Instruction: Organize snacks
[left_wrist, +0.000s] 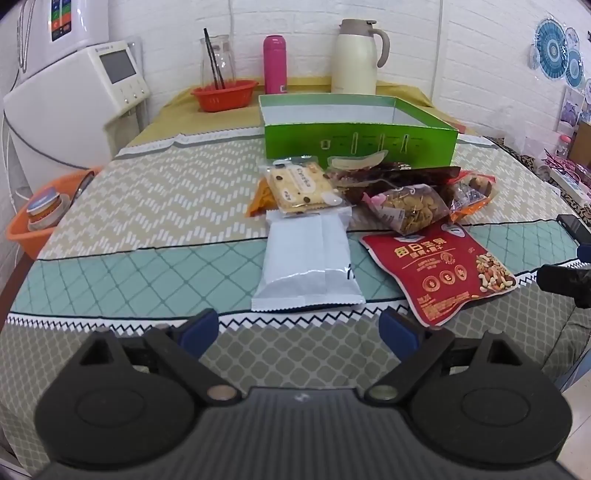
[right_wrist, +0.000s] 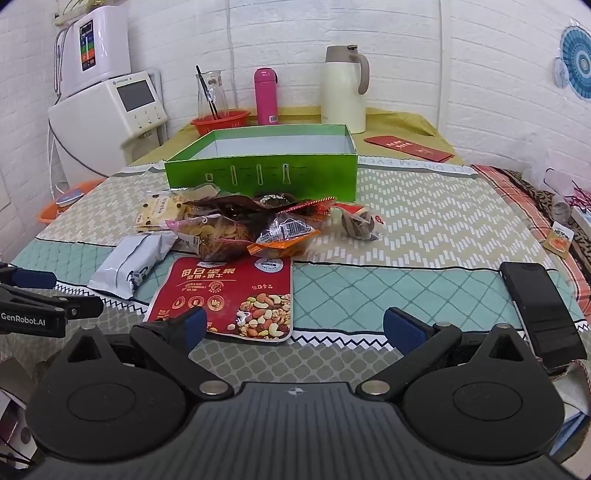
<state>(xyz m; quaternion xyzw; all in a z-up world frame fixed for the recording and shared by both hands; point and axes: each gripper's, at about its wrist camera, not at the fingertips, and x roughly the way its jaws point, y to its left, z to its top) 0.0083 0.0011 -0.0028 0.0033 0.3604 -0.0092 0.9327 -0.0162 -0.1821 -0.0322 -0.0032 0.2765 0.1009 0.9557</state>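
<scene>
Stock: I count the green box (left_wrist: 360, 147) at 12 o'clock, nothing in it; snack pile (left_wrist: 369, 199) unsorted before it. Left gripper (left_wrist: 299, 325) and right gripper (right_wrist: 293, 328) both spread, empty

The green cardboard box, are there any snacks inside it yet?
No, the green cardboard box shows only its bare white inside, and the snack packets lie on the tablecloth before it.

This is a home, likely a kitchen or dining corner: a cloth-covered table (left_wrist: 147, 206) stands against a white brick wall (left_wrist: 314, 33), with a thermos jug (left_wrist: 354, 59), pink flask (left_wrist: 275, 64) and water purifier (right_wrist: 96, 48) at the table's far end.
</scene>
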